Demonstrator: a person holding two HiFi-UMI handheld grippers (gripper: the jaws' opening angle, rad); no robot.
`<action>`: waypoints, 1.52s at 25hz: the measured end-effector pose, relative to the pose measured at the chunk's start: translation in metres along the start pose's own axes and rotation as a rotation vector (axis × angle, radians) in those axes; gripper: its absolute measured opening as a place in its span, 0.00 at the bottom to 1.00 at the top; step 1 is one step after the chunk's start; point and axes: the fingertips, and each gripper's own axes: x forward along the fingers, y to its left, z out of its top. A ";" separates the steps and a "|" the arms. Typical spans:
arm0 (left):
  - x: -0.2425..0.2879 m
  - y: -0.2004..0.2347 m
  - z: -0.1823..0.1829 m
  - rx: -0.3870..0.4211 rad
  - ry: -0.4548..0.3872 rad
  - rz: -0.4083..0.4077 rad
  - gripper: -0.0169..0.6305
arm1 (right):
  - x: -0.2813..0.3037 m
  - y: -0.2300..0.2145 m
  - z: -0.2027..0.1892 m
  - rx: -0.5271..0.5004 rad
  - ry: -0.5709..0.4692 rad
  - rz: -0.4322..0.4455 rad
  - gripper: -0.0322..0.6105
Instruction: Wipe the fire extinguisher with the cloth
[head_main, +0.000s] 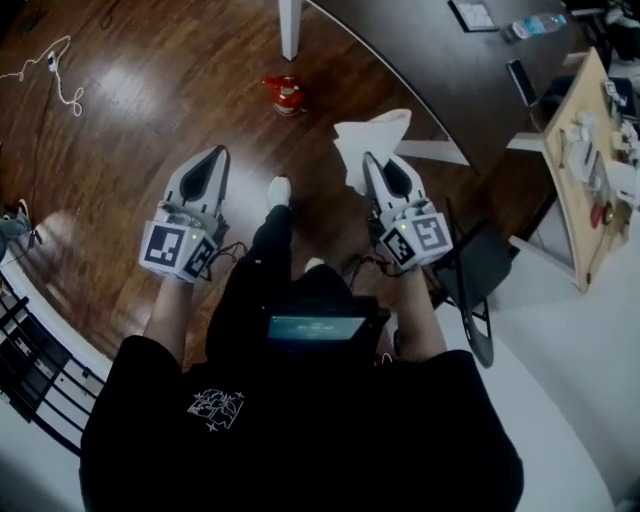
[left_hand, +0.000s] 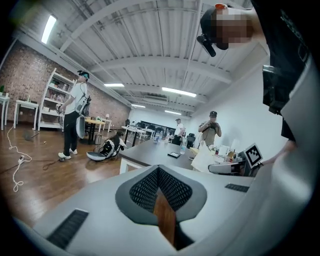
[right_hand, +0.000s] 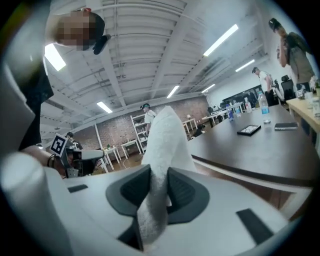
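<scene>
A small red fire extinguisher (head_main: 285, 95) stands on the wooden floor ahead of me, beside a white table leg. My right gripper (head_main: 371, 162) is held level above the floor and is shut on a white cloth (head_main: 366, 140), which sticks out past its jaws. The right gripper view shows the cloth (right_hand: 165, 145) pinched between the dark pads (right_hand: 186, 192) and rising in front of the lens. My left gripper (head_main: 214, 155) is held level to the left, shut, with nothing in it. Its jaws (left_hand: 159, 172) meet at the tip. The extinguisher lies beyond both grippers, apart from them.
A dark curved table (head_main: 450, 70) runs across the upper right, with a white leg (head_main: 290, 28), a phone and a water bottle (head_main: 535, 25). A black chair (head_main: 480, 270) stands to my right, and a white cable (head_main: 55, 70) lies at far left. Several people stand about the room.
</scene>
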 end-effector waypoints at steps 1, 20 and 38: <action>0.005 0.005 -0.006 -0.001 0.004 -0.001 0.02 | 0.012 -0.005 -0.007 0.005 0.003 0.012 0.21; 0.120 0.107 -0.346 0.135 -0.193 0.026 0.02 | 0.245 -0.161 -0.331 -0.135 -0.094 0.233 0.21; 0.195 0.102 -0.456 0.161 -0.185 -0.031 0.02 | 0.315 -0.164 -0.346 -0.182 -0.195 0.284 0.20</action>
